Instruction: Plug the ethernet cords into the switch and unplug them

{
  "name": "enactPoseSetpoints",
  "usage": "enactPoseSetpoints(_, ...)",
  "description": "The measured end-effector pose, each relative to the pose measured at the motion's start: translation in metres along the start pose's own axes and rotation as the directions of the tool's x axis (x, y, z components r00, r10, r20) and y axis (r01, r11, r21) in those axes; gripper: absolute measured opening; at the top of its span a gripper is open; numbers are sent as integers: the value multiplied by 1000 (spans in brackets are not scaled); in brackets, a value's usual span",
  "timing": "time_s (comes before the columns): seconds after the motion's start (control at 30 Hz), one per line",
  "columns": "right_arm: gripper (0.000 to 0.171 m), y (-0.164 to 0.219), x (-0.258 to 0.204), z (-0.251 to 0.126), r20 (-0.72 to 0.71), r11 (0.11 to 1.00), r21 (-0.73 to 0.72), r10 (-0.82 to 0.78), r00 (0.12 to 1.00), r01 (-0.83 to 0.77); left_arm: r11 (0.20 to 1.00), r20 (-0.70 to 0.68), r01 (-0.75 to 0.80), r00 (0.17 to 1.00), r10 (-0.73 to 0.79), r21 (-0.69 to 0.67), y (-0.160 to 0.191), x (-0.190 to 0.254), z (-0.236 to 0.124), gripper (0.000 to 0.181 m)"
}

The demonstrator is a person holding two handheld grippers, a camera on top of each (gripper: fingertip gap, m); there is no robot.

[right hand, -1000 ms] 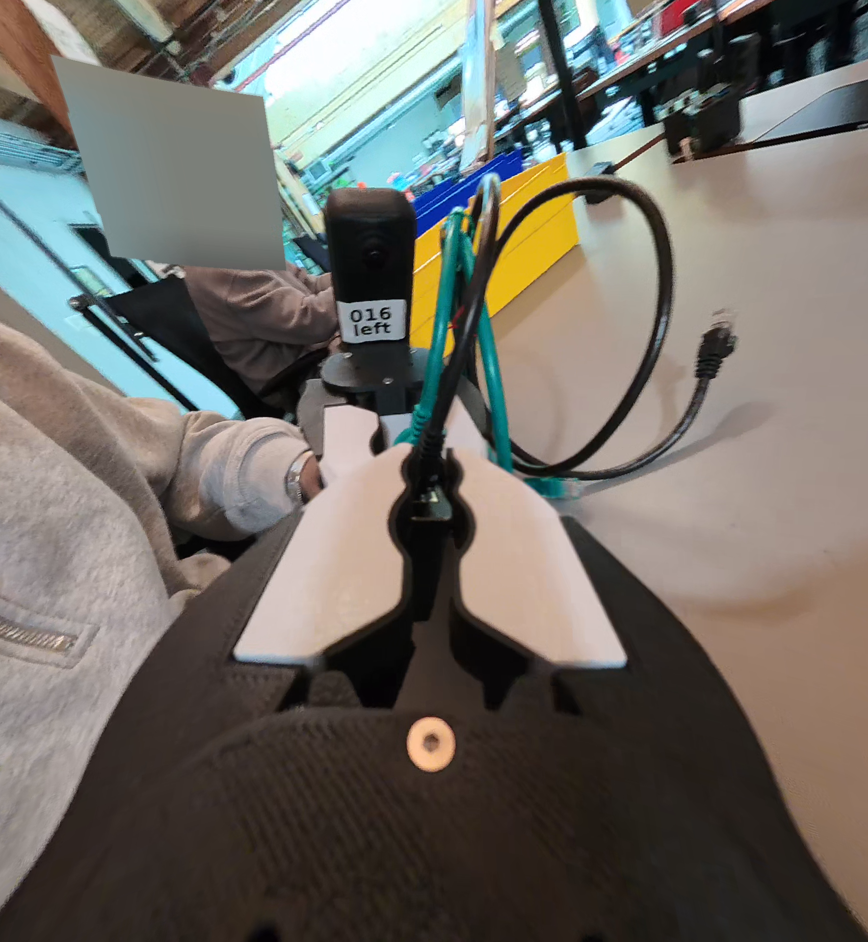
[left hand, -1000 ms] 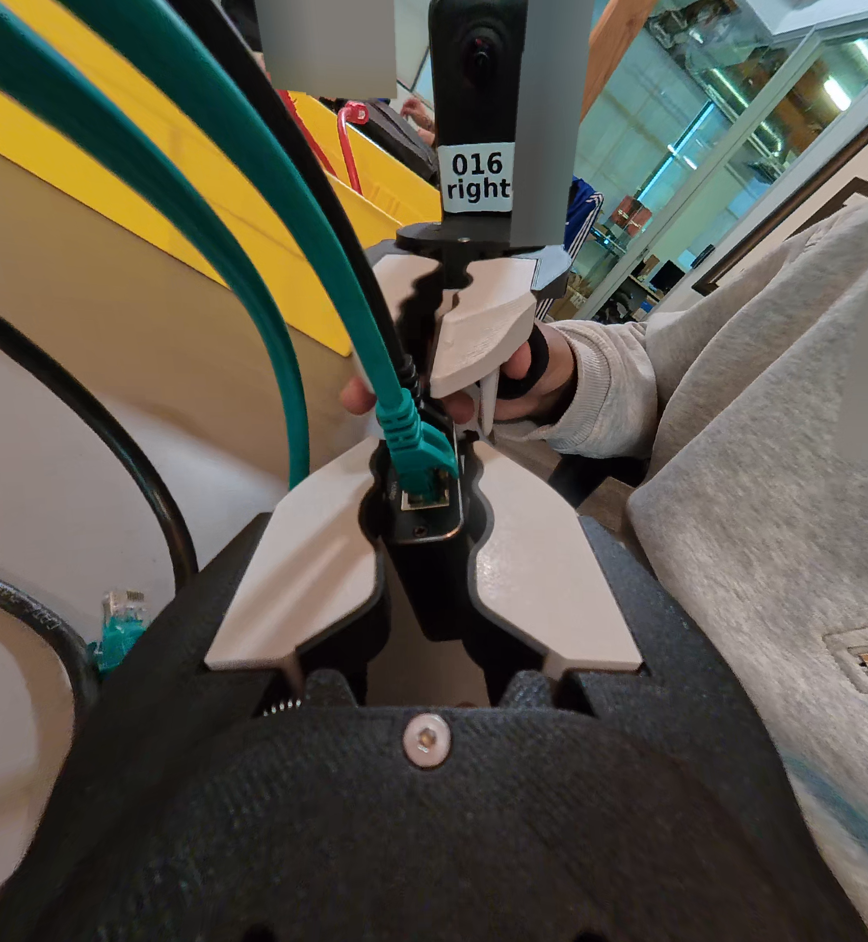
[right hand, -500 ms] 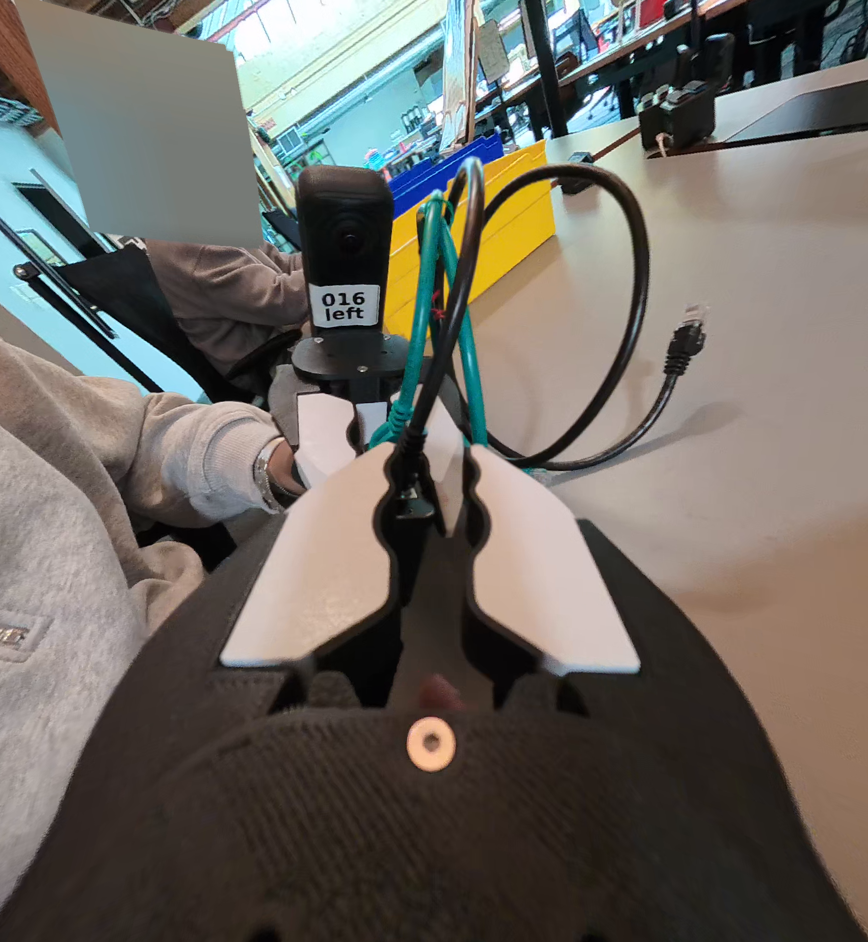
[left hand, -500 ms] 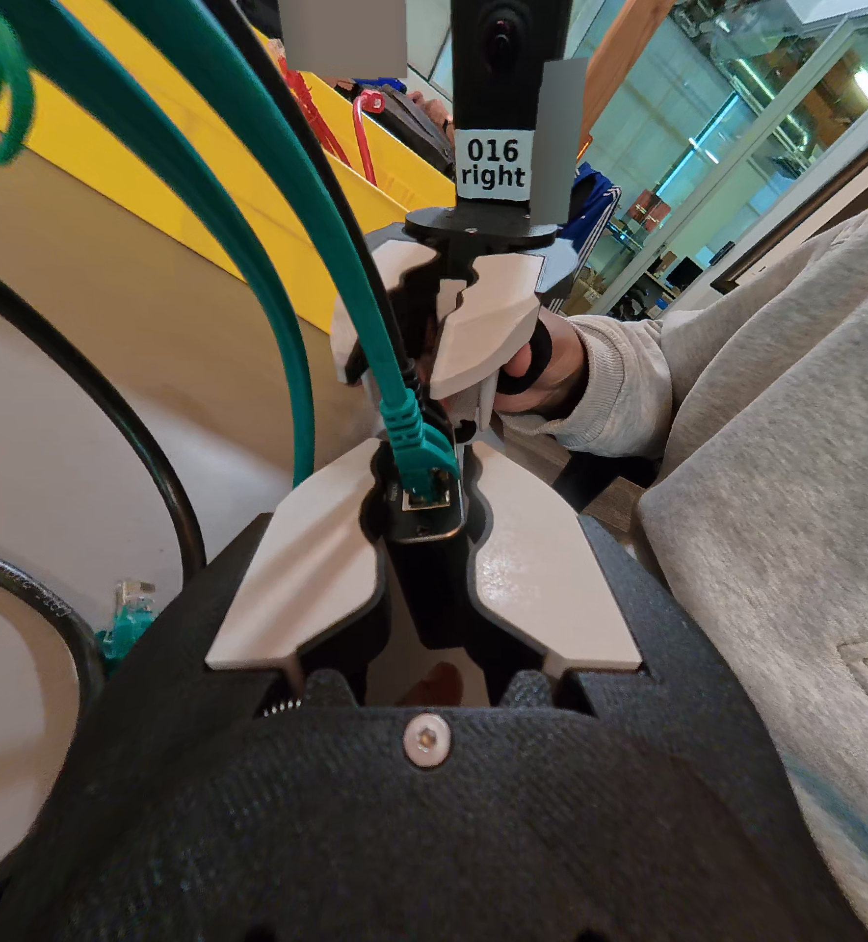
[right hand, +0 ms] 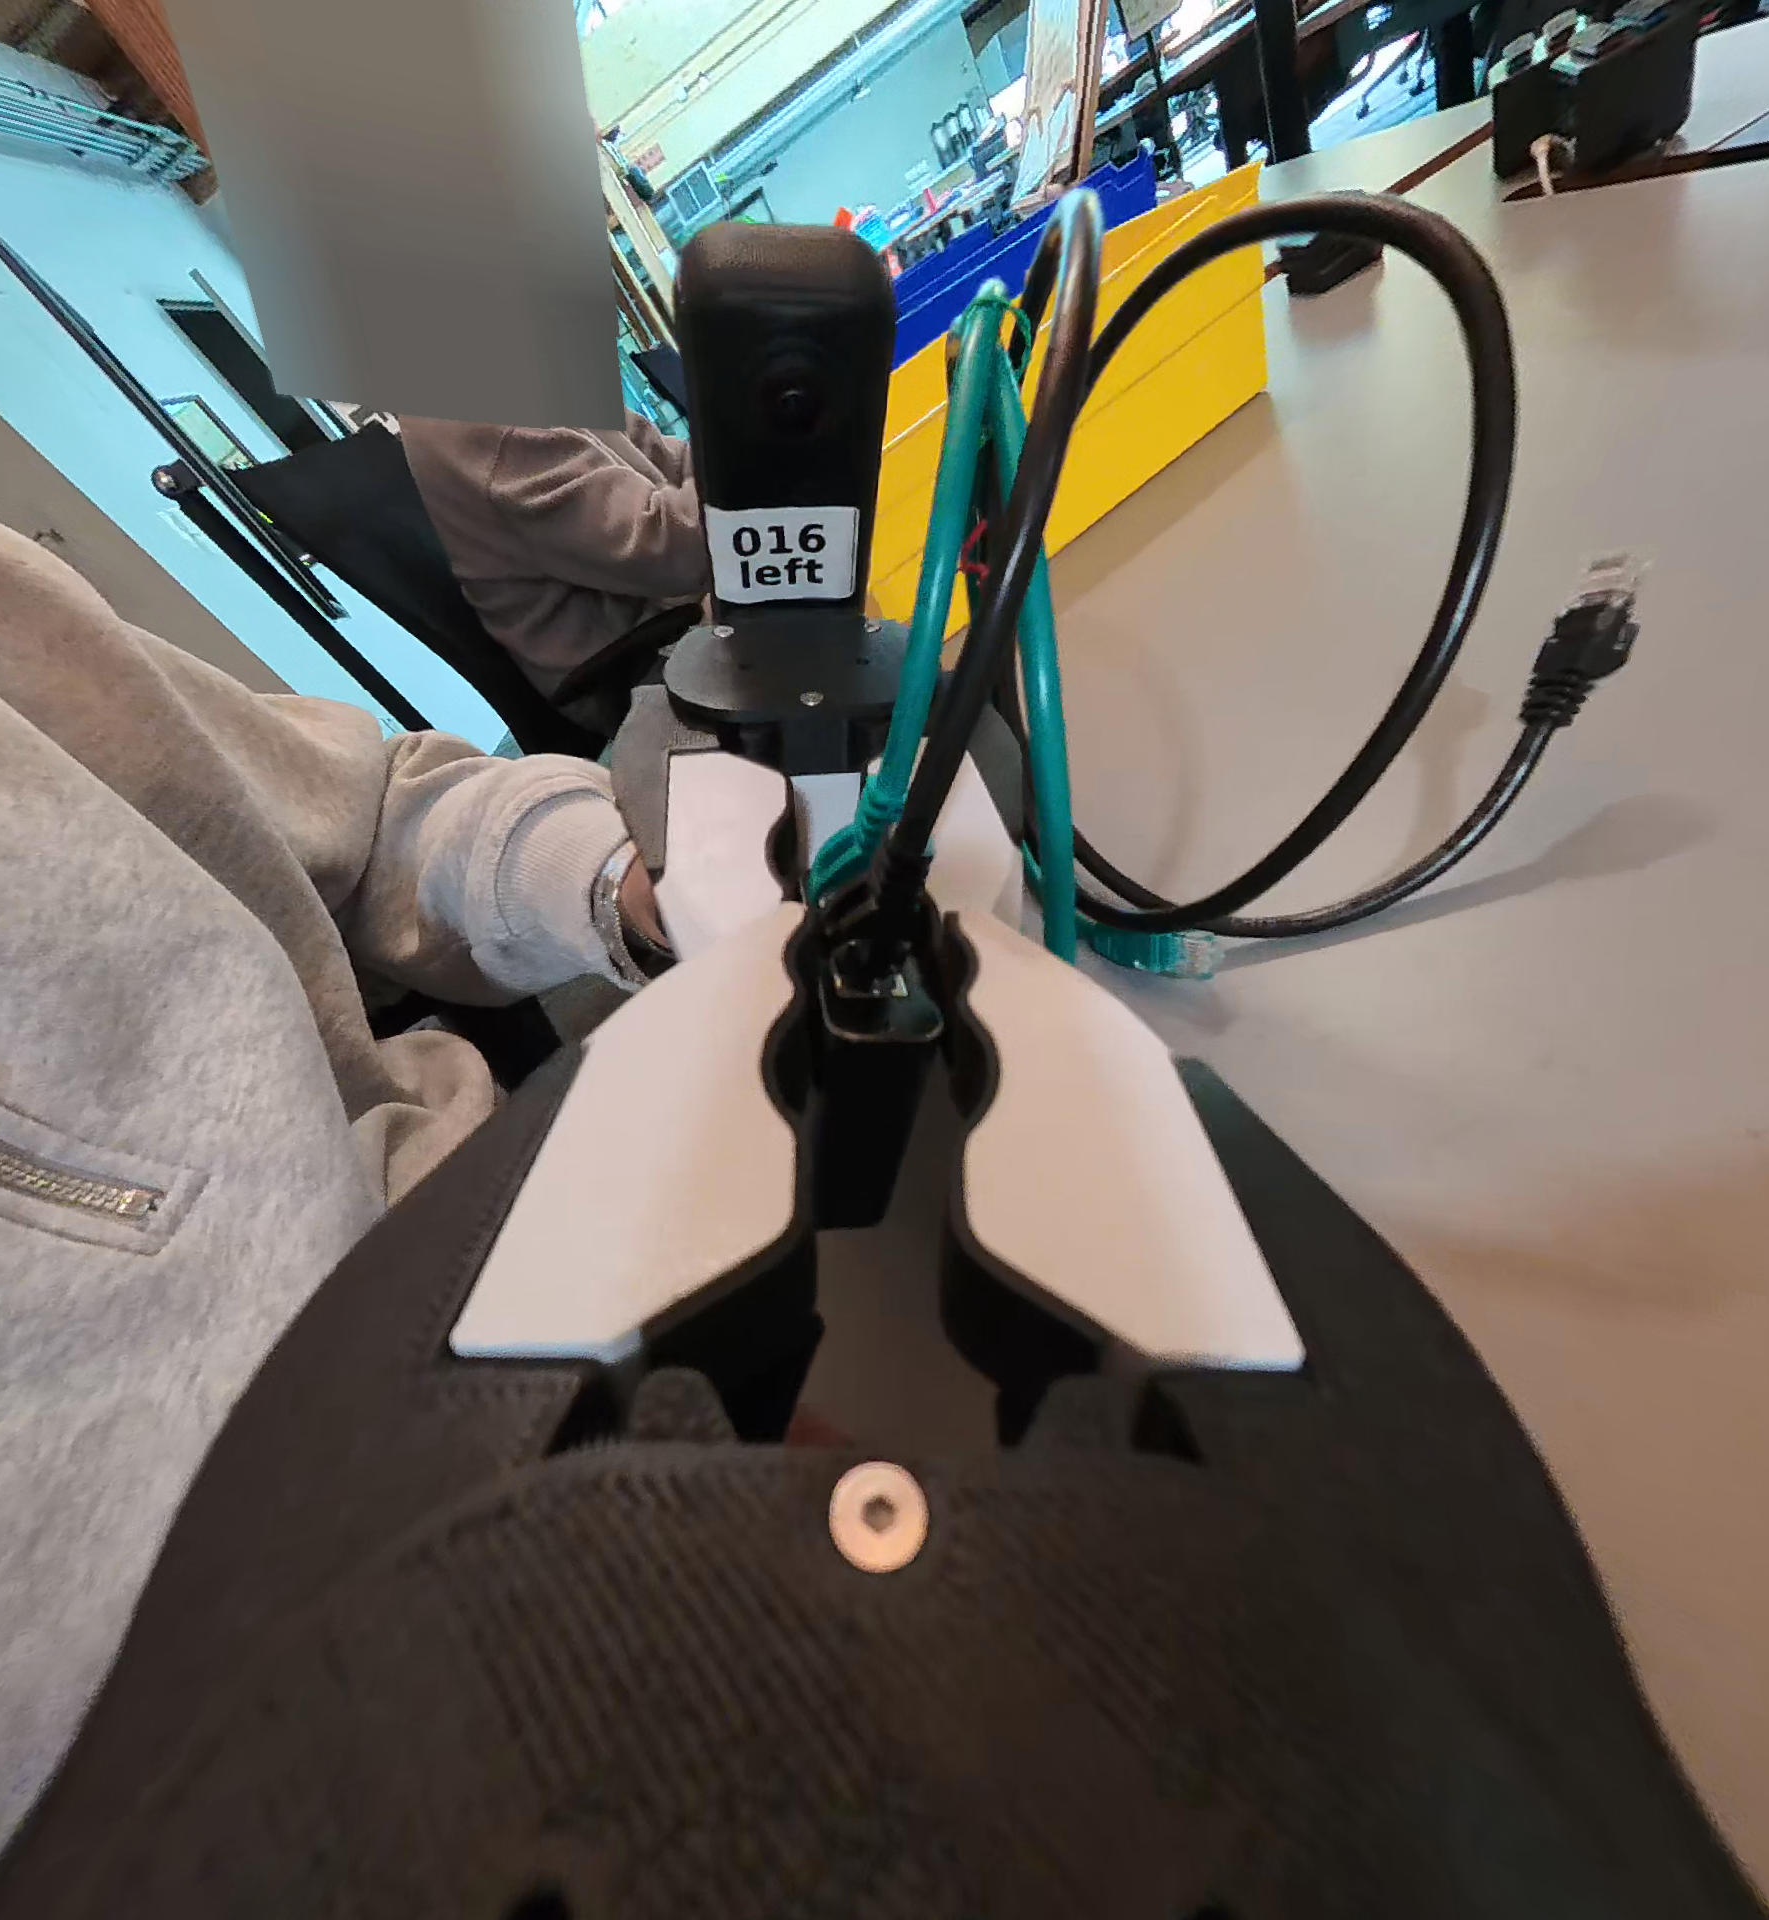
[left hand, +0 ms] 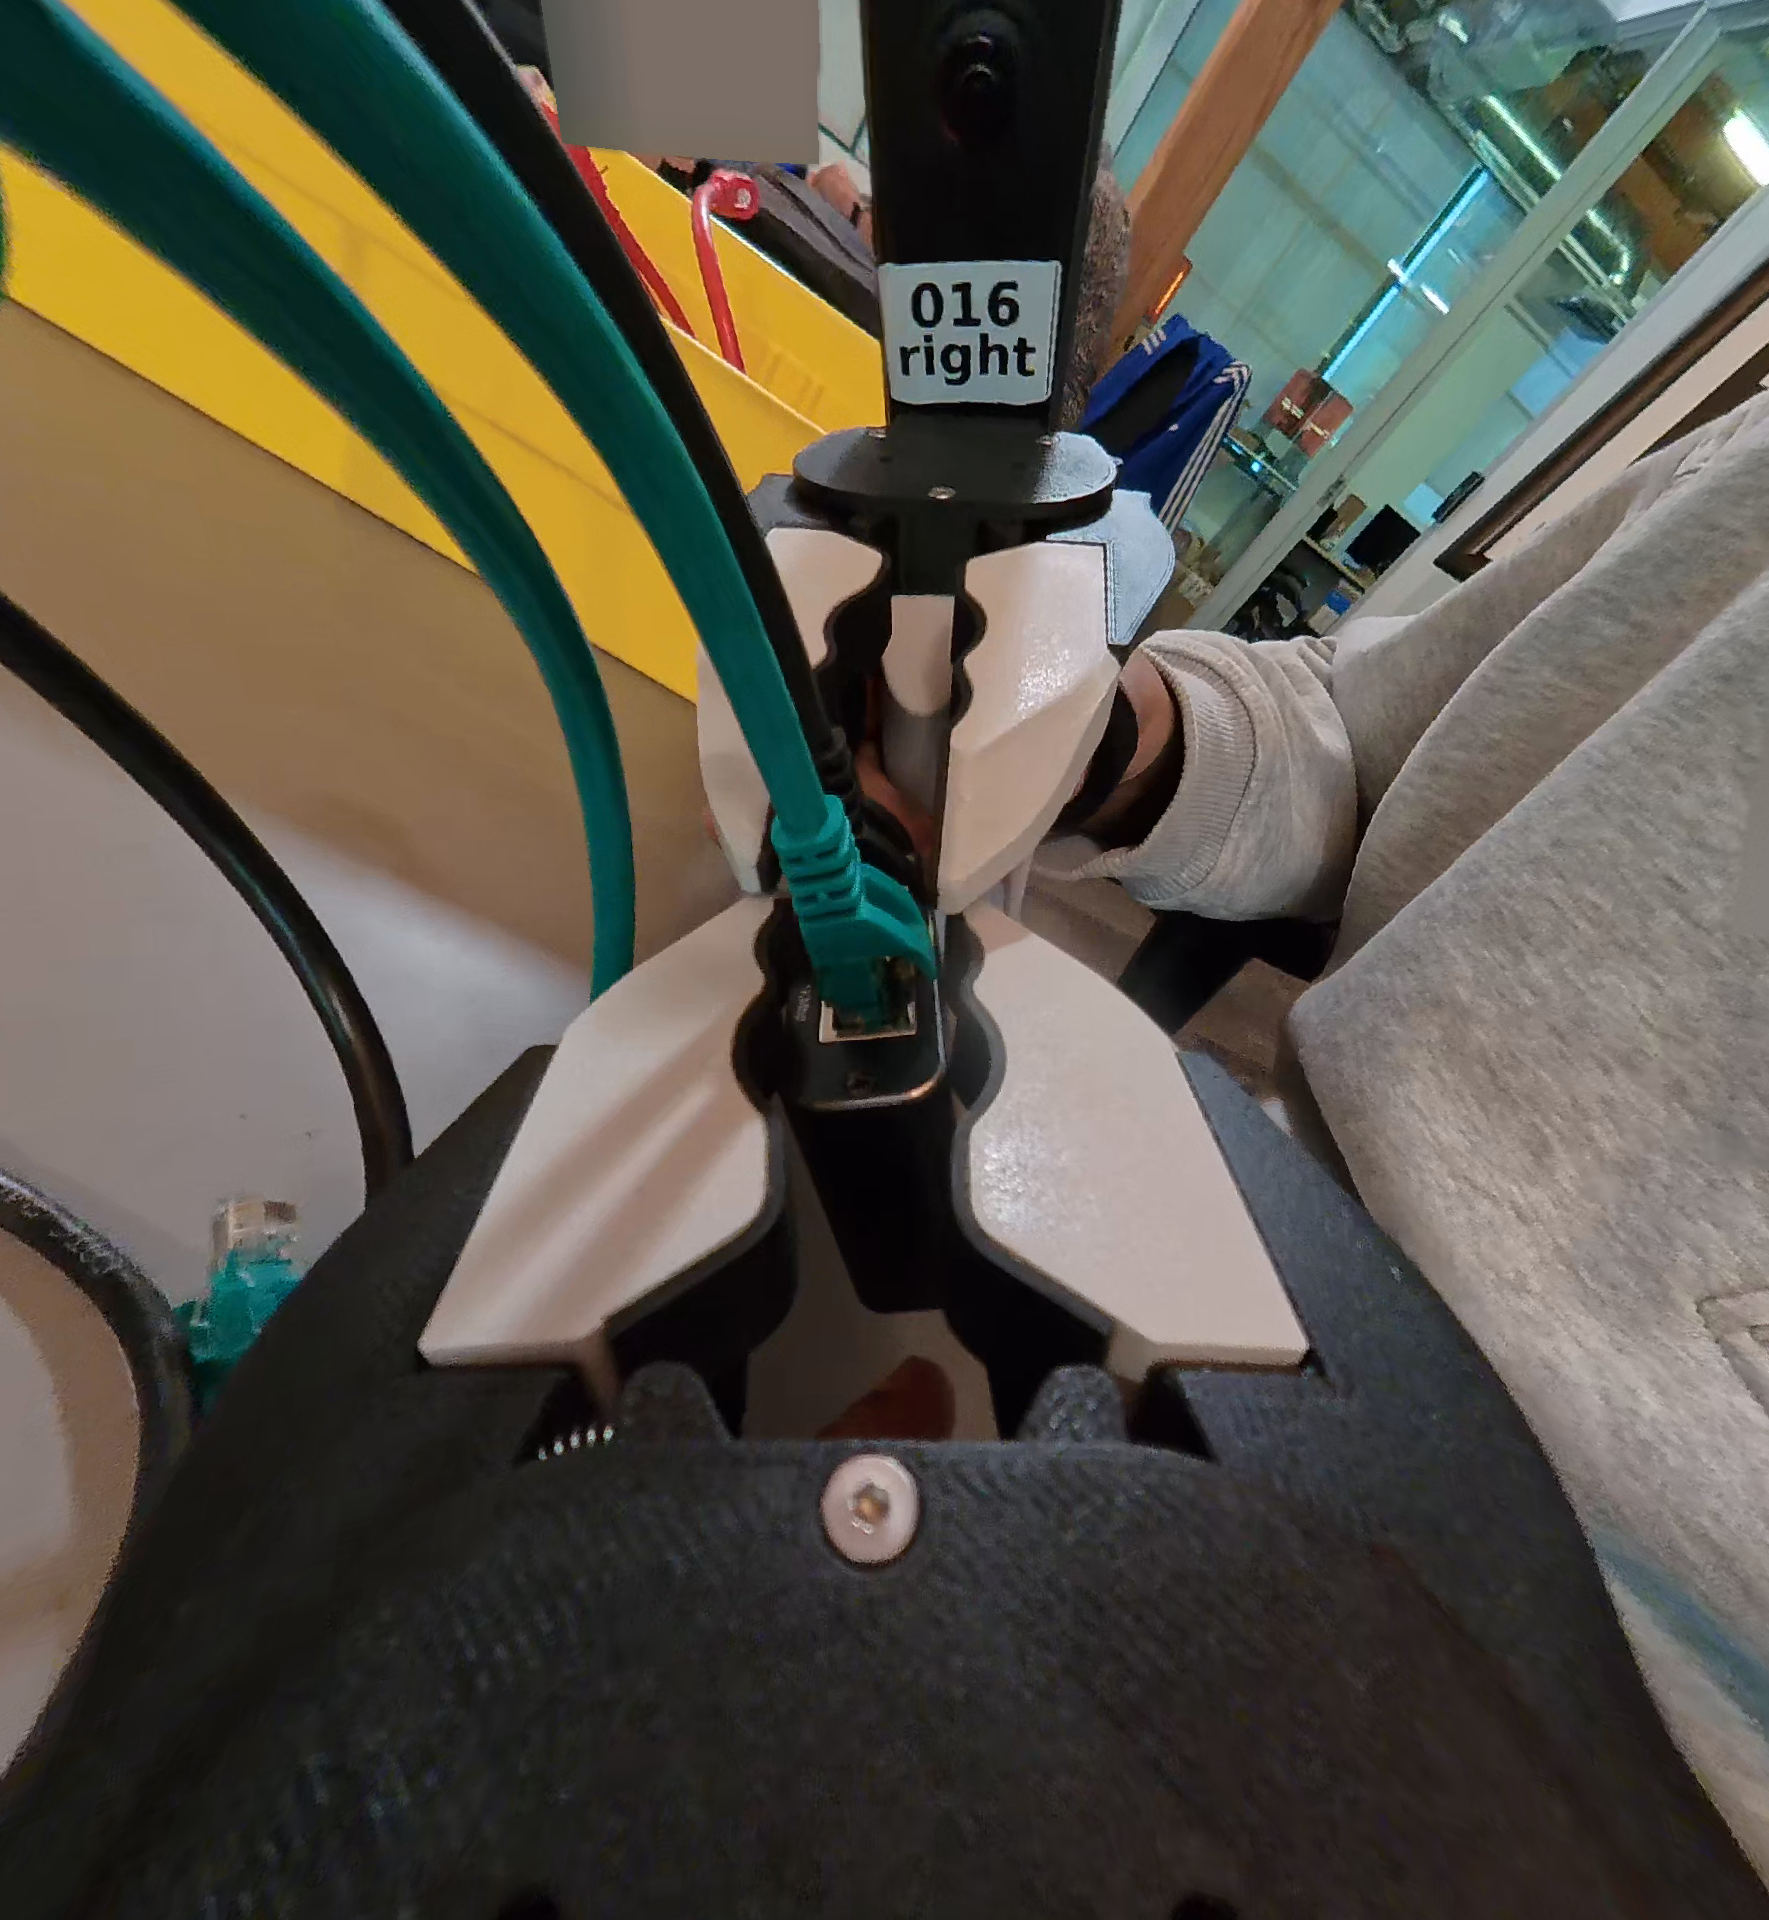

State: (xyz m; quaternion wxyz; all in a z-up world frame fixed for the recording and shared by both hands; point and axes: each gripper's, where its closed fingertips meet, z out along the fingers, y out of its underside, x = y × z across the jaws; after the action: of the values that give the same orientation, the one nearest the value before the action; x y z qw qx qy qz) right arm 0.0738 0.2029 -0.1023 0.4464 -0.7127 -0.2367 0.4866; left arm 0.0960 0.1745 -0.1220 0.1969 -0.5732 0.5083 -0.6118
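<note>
A small black switch [left hand: 864, 1070] is held off the table between both grippers, one at each end. My left gripper [left hand: 859, 925] is shut on its near end, where a green ethernet plug [left hand: 838, 914] sits in the port. The right gripper [left hand: 921, 727] faces me, closed on the far end. In the right wrist view, my right gripper [right hand: 875, 935] is shut on the switch [right hand: 875, 1039], with a black cord's plug [right hand: 895, 862] in the port by its fingertips. The left gripper [right hand: 828, 821] stands just beyond. The green cord [right hand: 963, 499] arches up behind.
The cords' loose ends lie on the pale table [right hand: 1482, 1143]: a black plug [right hand: 1581, 649] and a green plug [right hand: 1166, 951], the latter also showing in the left wrist view [left hand: 246, 1278]. A yellow bin [right hand: 1119, 395] stands behind. Grey-sleeved arms hold the grippers; another person sits beyond.
Both grippers stay shut on the switch with both cords plugged in. The right gripper has turned to face the left one more squarely, and the pair has shifted a little over the table.
</note>
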Motion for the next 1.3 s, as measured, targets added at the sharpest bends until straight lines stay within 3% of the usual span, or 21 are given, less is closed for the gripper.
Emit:
enactPoseSetpoints(0.47,14,-1,-7,1,-24,998,-19,-56,998,55,1000,-7,-13,1000,13,-4,1,3,1,29)
enactPoseSetpoints(0.67,14,-5,-6,1,-38,999,15,-43,998,44,997,-58,27,998,-23,67,-7,8,1,43)
enactPoseSetpoints(0.9,14,-24,1,-14,4,984,155,88,996,-88,975,-63,53,997,-40,217,-25,2,-10,60)
enactPoseSetpoints(1.1,14,-27,5,-18,3,977,180,111,994,-109,948,-120,139,987,-109,287,-37,5,-23,54)
enactPoseSetpoints(1.23,14,-28,9,-20,-5,975,185,122,993,-119,929,-65,227,974,-218,292,-32,-1,-34,48)
enactPoseSetpoints(1.3,14,-25,10,-19,-18,980,168,111,994,-107,952,-4,183,982,-188,246,-23,3,-40,47)
